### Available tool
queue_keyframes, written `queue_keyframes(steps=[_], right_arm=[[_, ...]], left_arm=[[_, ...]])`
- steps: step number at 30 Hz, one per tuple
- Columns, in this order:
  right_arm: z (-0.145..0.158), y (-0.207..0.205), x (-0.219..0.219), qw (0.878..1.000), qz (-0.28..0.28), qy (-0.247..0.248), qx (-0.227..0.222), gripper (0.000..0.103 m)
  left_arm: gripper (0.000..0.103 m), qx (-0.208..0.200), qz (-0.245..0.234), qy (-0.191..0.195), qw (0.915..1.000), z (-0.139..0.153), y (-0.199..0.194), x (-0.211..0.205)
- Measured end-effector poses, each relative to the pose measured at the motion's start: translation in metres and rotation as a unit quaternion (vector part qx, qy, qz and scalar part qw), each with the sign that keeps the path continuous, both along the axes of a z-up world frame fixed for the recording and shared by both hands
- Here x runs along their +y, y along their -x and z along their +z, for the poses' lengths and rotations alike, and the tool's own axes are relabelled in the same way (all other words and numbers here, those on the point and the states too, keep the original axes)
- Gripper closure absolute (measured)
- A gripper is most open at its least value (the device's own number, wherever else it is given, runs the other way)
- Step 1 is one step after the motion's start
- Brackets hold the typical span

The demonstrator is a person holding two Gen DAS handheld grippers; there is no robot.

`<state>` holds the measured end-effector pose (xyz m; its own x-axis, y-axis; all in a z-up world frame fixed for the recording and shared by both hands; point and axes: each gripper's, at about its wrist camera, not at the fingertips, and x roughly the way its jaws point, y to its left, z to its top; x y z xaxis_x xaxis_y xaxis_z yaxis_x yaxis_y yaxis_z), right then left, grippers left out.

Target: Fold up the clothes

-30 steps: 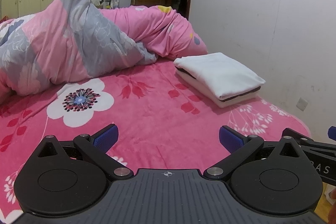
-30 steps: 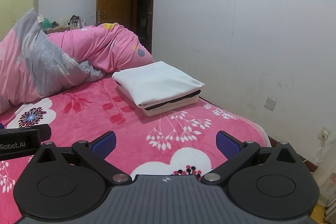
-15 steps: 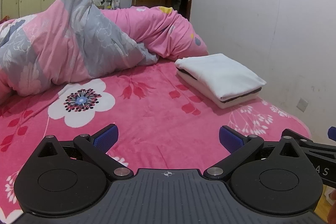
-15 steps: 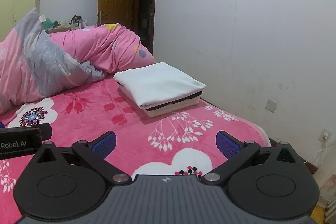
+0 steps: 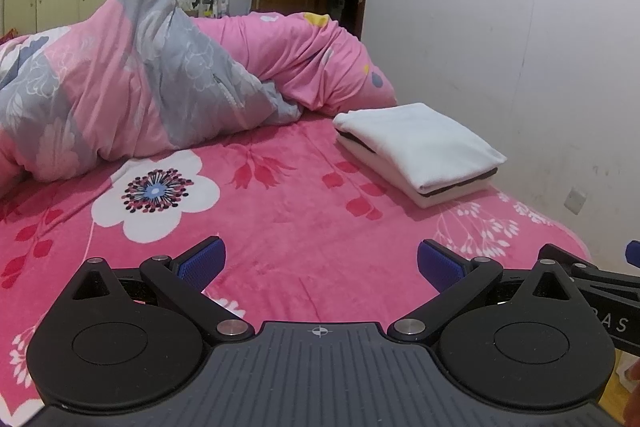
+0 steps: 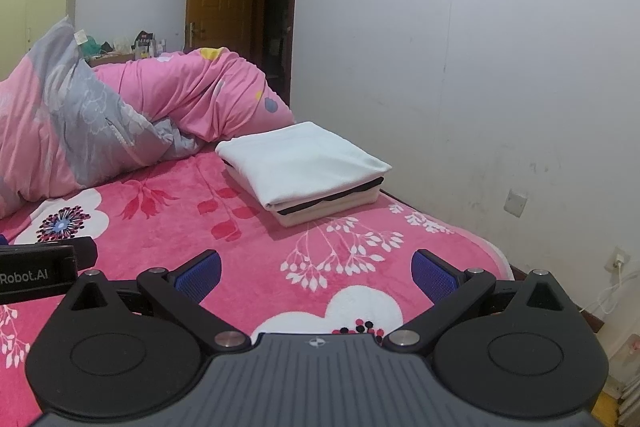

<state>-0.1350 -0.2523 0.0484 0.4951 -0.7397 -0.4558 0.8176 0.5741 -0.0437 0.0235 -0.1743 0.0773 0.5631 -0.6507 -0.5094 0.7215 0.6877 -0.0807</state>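
While unheld, one folded stack (image 5: 420,147).

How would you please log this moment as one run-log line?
left gripper: open, empty | right gripper: open, empty | folded clothes stack: on bed, untouched

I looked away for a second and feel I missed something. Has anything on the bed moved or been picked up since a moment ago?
Nothing was picked up or let go. Both views only drift slightly. The left gripper and right gripper stay open and empty above the pink bedspread. The folded white stack lies as before, beside the bunched quilt.
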Motion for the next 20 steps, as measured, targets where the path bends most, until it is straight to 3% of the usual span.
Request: queue_keyframes(steps=[20], right_arm=[[0.0004, -0.0022, 0.0005, 1.000, 0.003, 0.004, 0.003, 0.000]], left_arm=[[0.000, 0.001, 0.004, 0.000, 1.0000, 0.0011, -0.0023, 0.0031]])
